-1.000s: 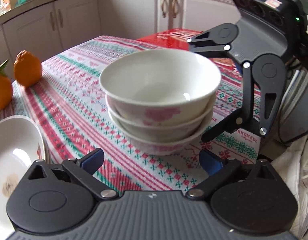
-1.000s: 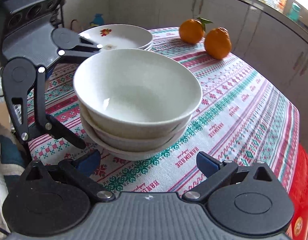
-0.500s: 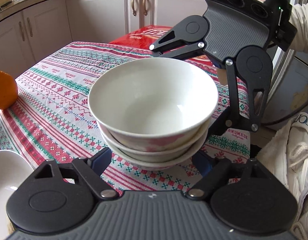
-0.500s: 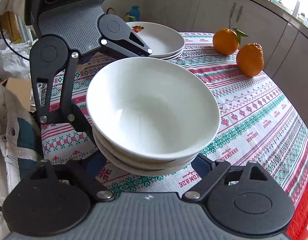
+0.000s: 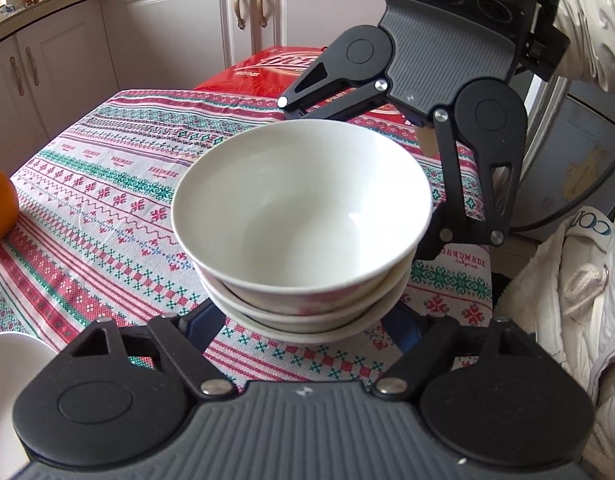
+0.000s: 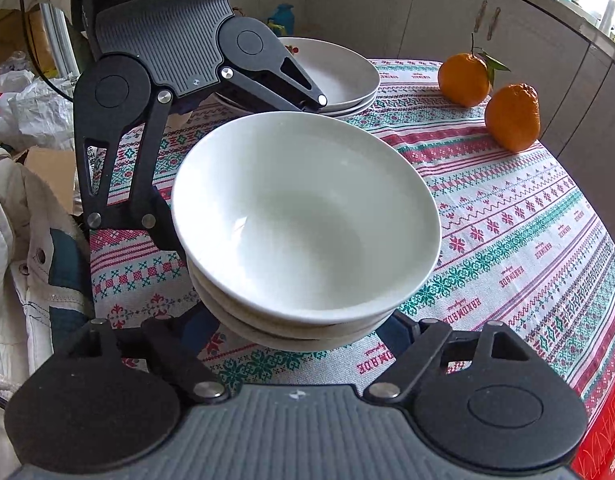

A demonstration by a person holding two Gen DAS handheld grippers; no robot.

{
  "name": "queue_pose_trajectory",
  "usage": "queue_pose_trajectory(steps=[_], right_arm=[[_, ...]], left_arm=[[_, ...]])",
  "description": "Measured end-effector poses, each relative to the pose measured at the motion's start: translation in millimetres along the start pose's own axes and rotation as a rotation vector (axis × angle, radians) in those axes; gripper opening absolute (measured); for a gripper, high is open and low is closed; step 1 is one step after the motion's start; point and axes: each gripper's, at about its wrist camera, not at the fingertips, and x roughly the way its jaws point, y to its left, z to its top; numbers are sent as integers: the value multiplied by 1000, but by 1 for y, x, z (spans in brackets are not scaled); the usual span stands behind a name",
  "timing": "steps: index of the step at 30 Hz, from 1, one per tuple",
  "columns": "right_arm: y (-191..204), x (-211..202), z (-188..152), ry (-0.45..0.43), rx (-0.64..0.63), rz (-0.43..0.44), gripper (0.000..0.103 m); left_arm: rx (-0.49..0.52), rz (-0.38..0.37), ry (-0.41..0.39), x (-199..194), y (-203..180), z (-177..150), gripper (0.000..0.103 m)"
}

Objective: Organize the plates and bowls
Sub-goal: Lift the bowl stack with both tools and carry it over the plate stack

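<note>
A stack of three white bowls is seen at the middle of the bench, which is covered by a cloth patterned in red, green and white bands. The stack is flanked from opposite sides by the two tongs. The left tongs are set low against the near side of the stack in the left wrist view, with a blue-padded finger at each side of the lowest bowl; its jaws are closing, with the stack between them. The finger pads are largely hidden beneath the bowl rims, so it cannot be told for certain whether they already press on the porcelain. The right tongs are placed likewise at the opposite side of the stack, jaws closing around the lowest bowl, and contact there is equally hard to judge.

In the right wrist view, a stack of shallow white plates is seen at the far edge of the bench, behind the left tongs, well apart from the bowls. Two oranges lie near each other toward the far right of the cloth. A red box is seen beyond the bench in the left wrist view, in front of pale cupboard doors. A white padded sleeve is visible behind the right tongs.
</note>
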Motion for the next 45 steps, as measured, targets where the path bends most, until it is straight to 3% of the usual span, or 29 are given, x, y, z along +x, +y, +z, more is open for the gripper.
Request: queue_pose_trajectory(steps=[21, 26, 33, 39, 45], right_arm=[[6, -2, 17, 15, -27, 8, 87], [10, -6, 41, 2, -85, 11, 87], [11, 3, 94, -33, -207, 9, 87], [6, 30, 144, -61, -308, 29, 87], [-1, 66, 177, -62, -360, 63, 87]], left_arm=[[-10, 10, -17, -16, -1, -3, 84], [-31, 56, -38, -40, 2, -9, 84], [-69, 176, -70, -85, 18, -28, 84], [-124, 279, -64, -113, 41, -51, 84], [-184, 327, -32, -122, 67, -73, 84]])
